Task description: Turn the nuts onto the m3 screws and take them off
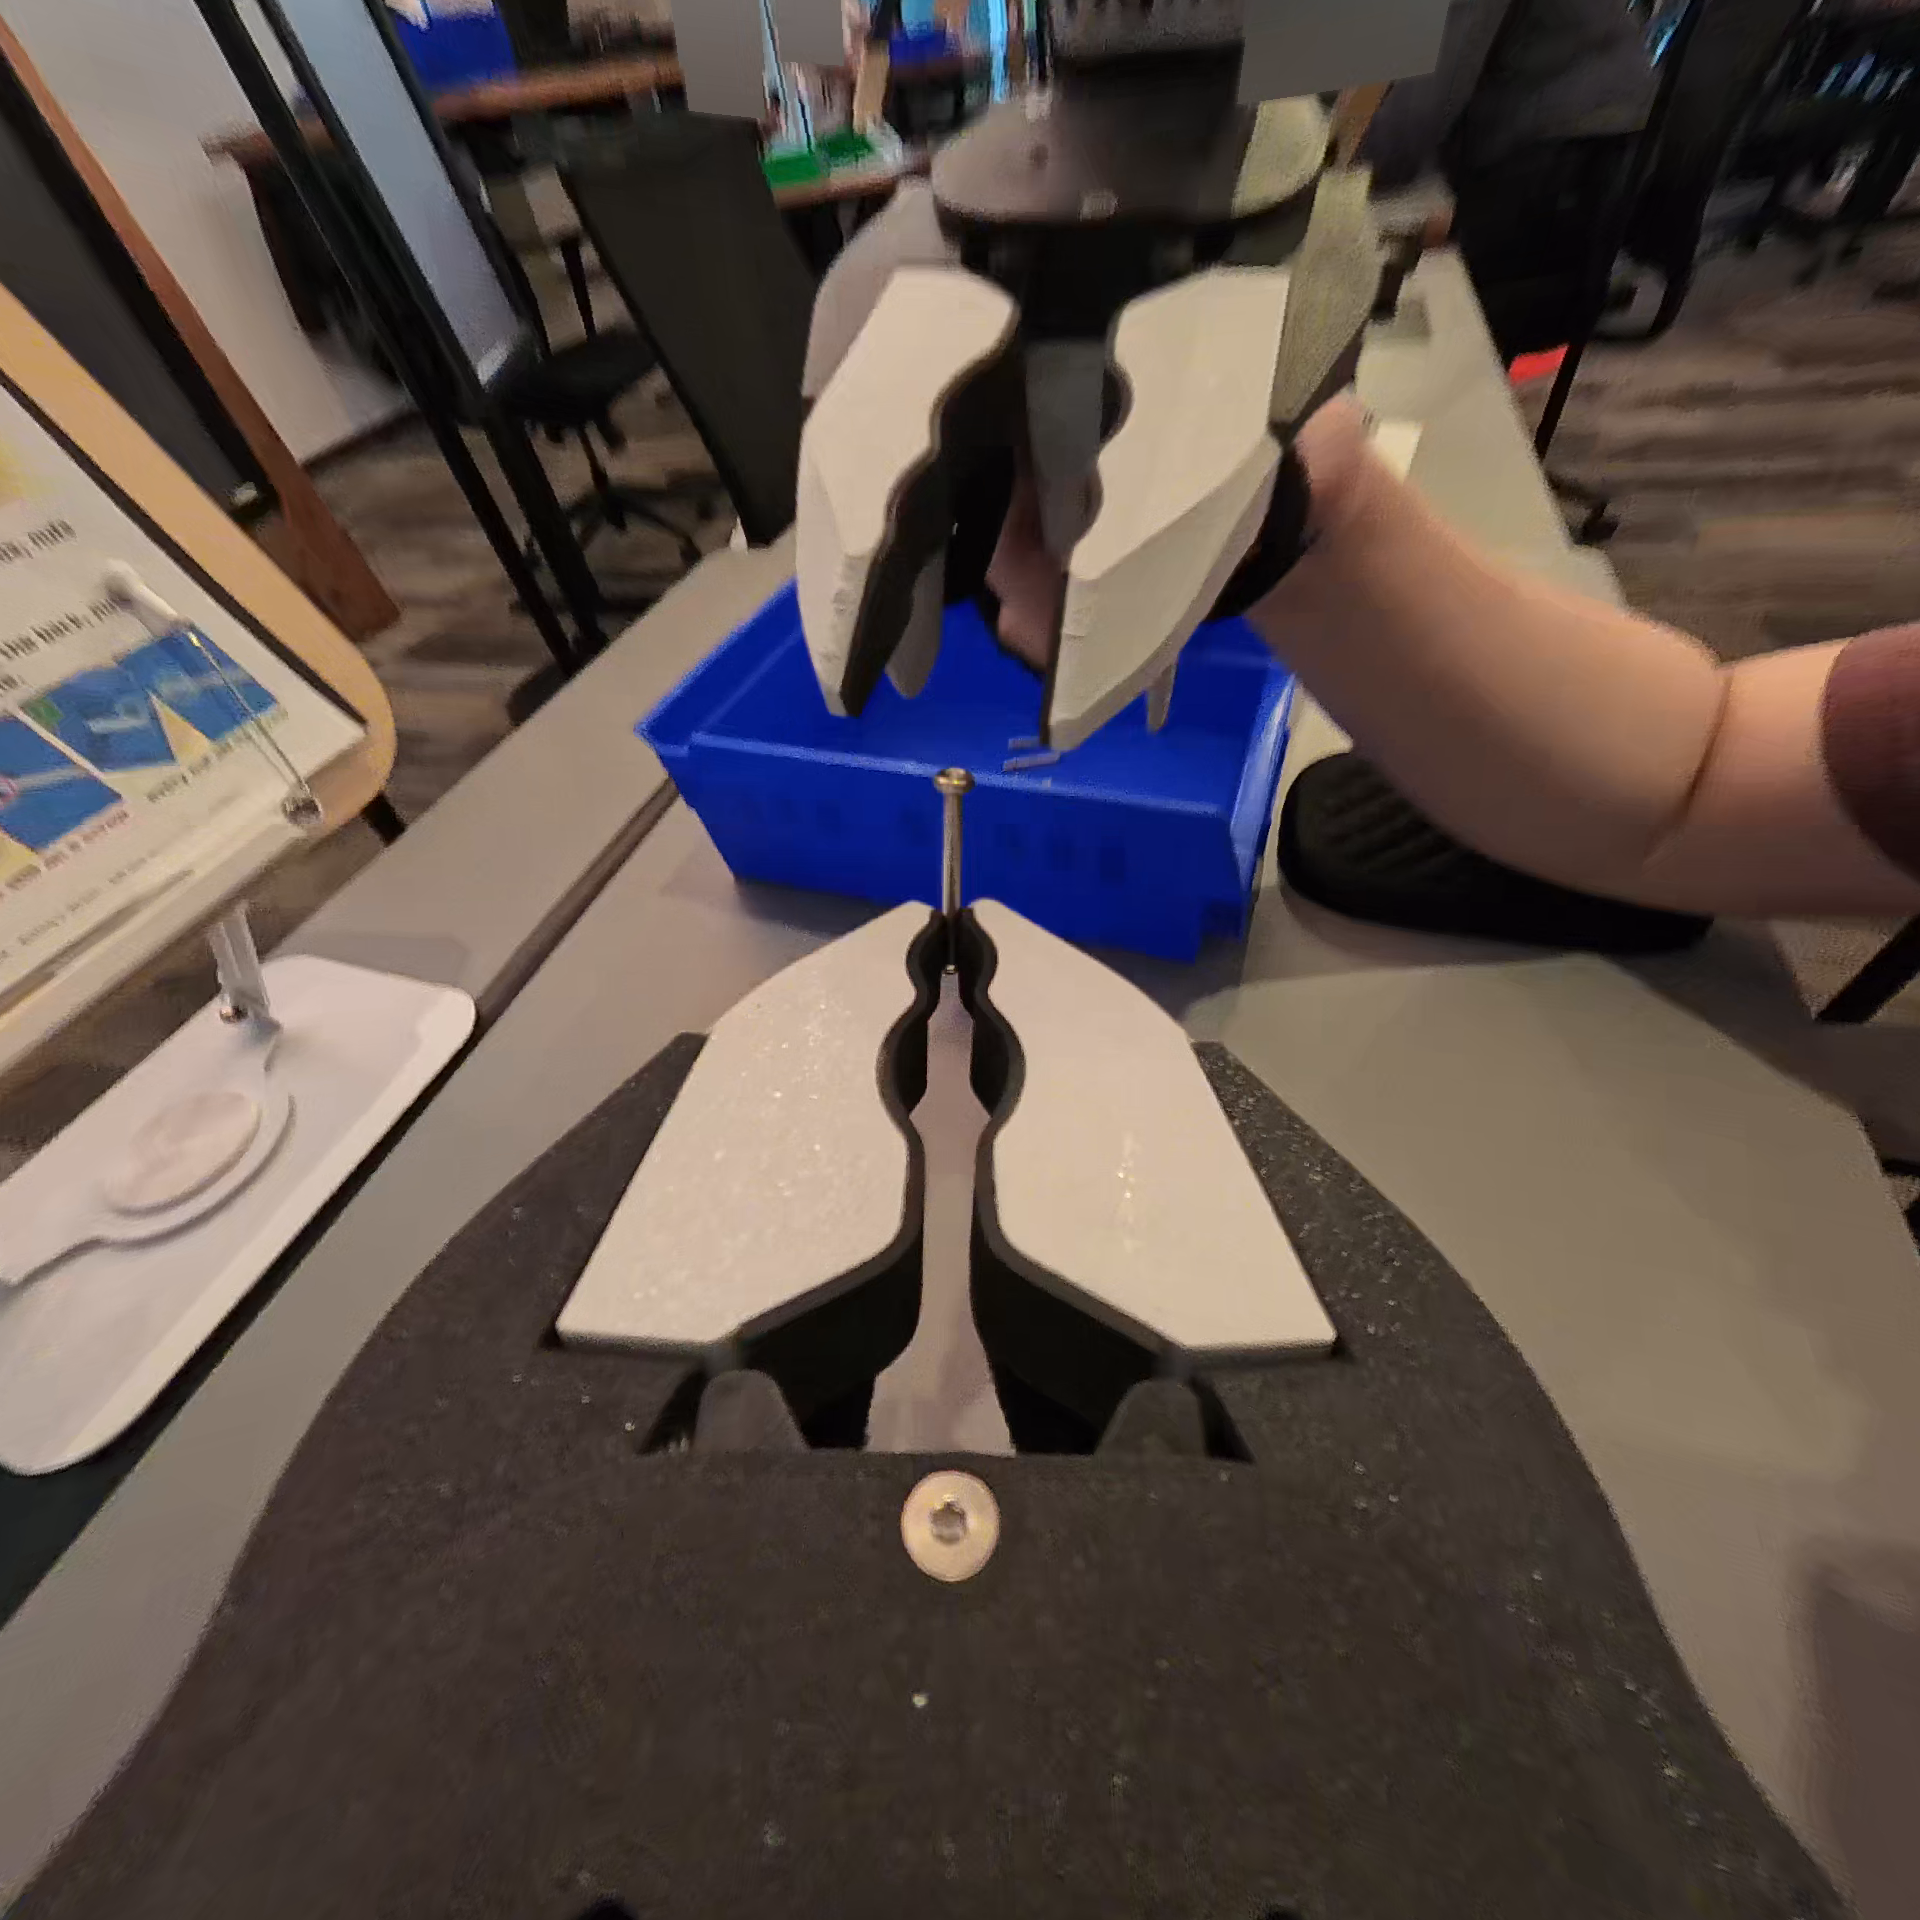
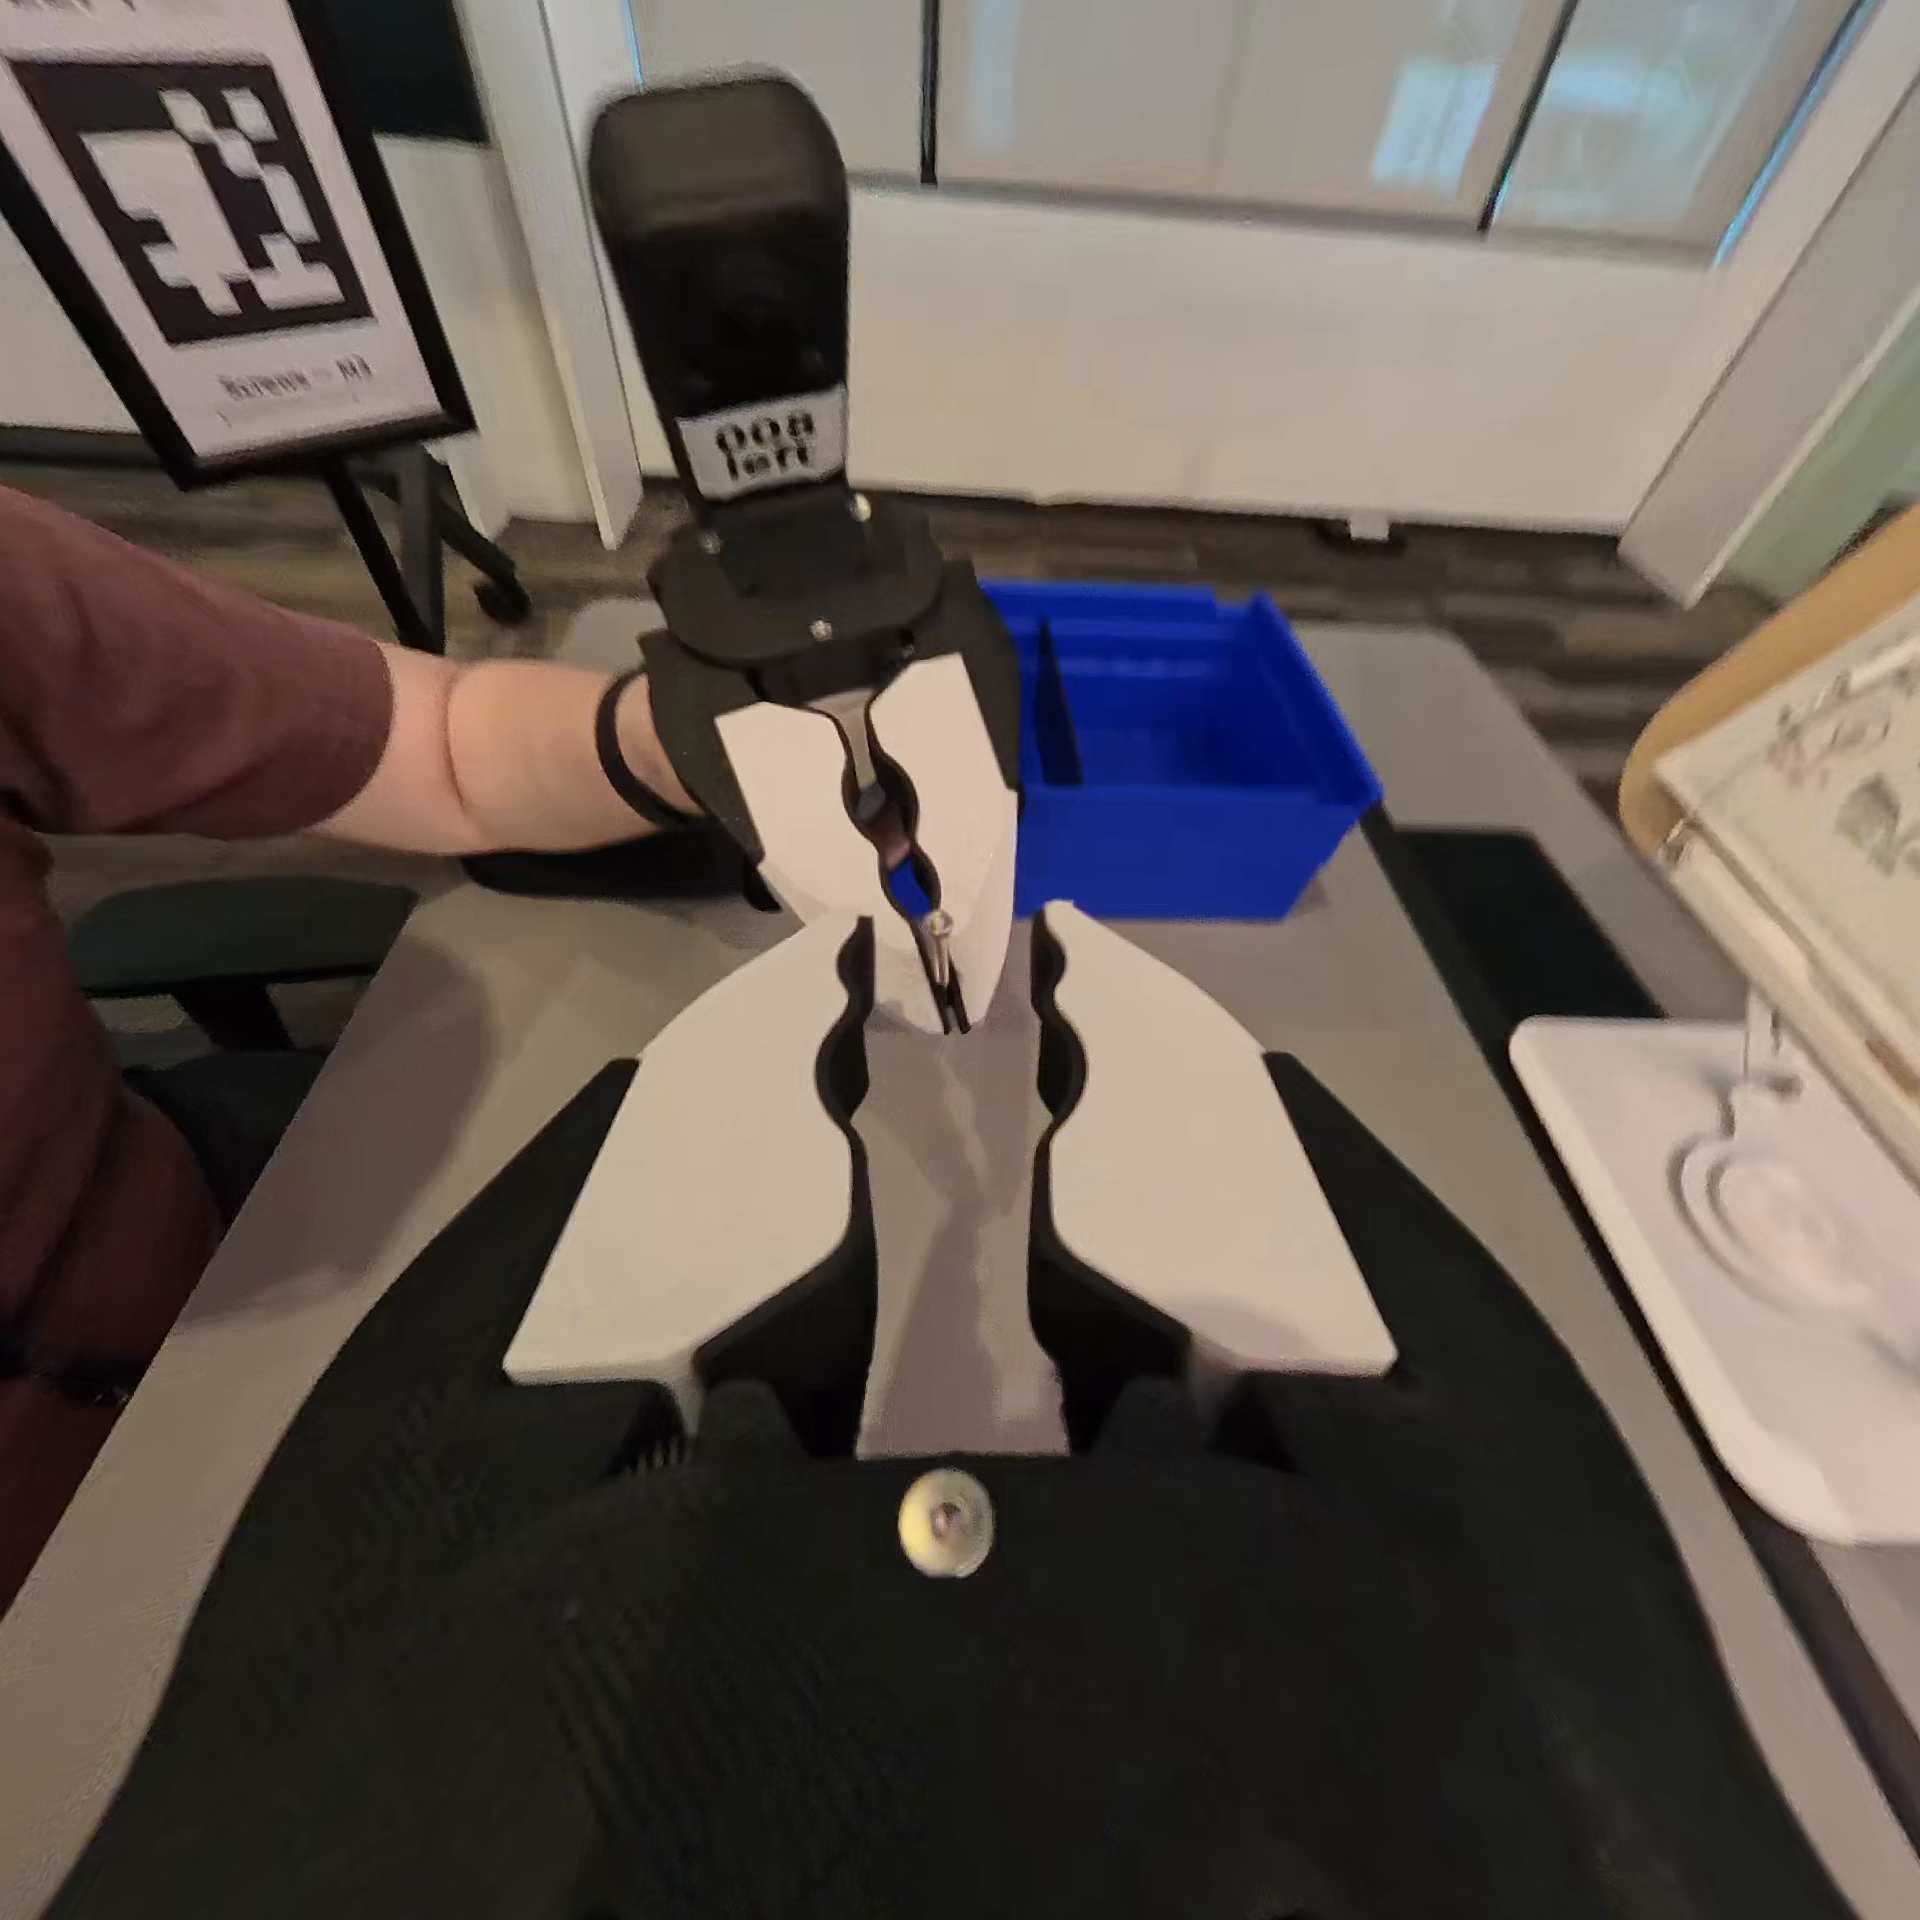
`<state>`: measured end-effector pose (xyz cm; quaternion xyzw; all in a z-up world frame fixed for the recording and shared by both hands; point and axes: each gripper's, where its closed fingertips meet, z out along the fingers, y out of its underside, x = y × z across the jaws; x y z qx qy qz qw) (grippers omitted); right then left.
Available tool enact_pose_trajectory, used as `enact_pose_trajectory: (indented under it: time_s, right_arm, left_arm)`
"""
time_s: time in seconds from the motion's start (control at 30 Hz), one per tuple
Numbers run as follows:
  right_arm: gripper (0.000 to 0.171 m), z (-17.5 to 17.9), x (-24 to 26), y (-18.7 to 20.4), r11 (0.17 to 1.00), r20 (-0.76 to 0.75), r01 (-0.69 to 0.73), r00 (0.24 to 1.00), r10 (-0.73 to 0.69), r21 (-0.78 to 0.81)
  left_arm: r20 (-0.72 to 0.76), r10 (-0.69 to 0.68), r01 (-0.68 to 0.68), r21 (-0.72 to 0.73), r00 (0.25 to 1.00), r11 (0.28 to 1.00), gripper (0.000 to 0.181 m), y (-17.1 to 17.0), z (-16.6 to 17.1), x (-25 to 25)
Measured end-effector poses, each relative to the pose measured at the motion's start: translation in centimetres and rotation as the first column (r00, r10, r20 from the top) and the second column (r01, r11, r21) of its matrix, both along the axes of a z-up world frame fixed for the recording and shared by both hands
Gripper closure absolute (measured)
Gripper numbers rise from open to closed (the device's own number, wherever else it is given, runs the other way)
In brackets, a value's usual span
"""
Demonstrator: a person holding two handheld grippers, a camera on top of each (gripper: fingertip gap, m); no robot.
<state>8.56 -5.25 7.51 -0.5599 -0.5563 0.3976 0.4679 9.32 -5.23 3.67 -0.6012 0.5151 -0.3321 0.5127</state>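
Screw (image 1: pixel 950 844) stood pinched by its lower end between the tips of the left hand-held gripper (image 1: pixel 950 914), whose fingers were closed on it so that only a sliver of gap showed between them. Its shaft rose upright with the round head on top, in front of the near wall of the blue bin (image 1: pixel 935 821). From the other side the same screw (image 2: pixel 938 948) showed tilted, head toward the bin (image 2: pixel 1195 769), caught in the left hand-held gripper's (image 2: pixel 951 1013) narrow tip.

The right hand-held gripper (image 1: pixel 945 717) hung above the bin, tips pointing down, fingers spread wide with nothing visible between them. In its own camera the right hand-held gripper (image 2: pixel 951 920) stood parted on either side of the left one's tip, not touching it. I could not make out a nut anywhere; a few small pale bits (image 1: pixel 1029 756) lay inside the bin, too small to name.

The bin sat on the grey counter (image 1: pixel 1455 1091), toward its far side. A white stand base (image 1: pixel 260 1164) rested at the left edge of the counter, carrying a tilted board with printed pages (image 1: pixel 125 748). A framed black-and-white marker sign (image 2: pixel 208 218) stood on the floor beyond. A person's forearm (image 1: pixel 1558 748) in a maroon sleeve (image 2: pixel 156 707) reached in behind each tool.
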Motion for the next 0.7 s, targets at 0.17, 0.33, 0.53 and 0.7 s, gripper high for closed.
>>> enact_pose_trajectory:
  time_s: [0.17, 0.33, 0.53, 0.7]
  right_arm:
    - [0.142, 2.6, -0.4, -1.7, 0.995, -0.172, -0.083, 0.981, 0.091, 0.058]
    - [0.122, 2.8, -2.0, -2.7, 0.991, -0.228, -0.107, 0.966, 0.122, 0.079]
    - [0.106, 1.8, -3.9, -3.9, 0.985, -0.216, -0.134, 0.964, 0.156, 0.113]
    - [0.103, 1.8, -4.4, -4.3, 0.981, -0.218, -0.122, 0.964, 0.153, 0.150]
  left_arm:
    - [0.139, -0.055, 0.052, 0.025, 0.989, 0.998, 0.180, -1.2, 2.4, -0.1]
    - [0.171, -0.083, 0.079, 0.030, 0.982, 0.996, 0.180, -1.9, 2.9, 0.1]
    - [0.188, -0.091, 0.086, 0.032, 0.978, 0.996, 0.180, -2.1, 3.3, 0.0]
    - [0.204, -0.065, 0.063, 0.016, 0.977, 0.998, 0.179, -1.6, 3.5, -0.3]
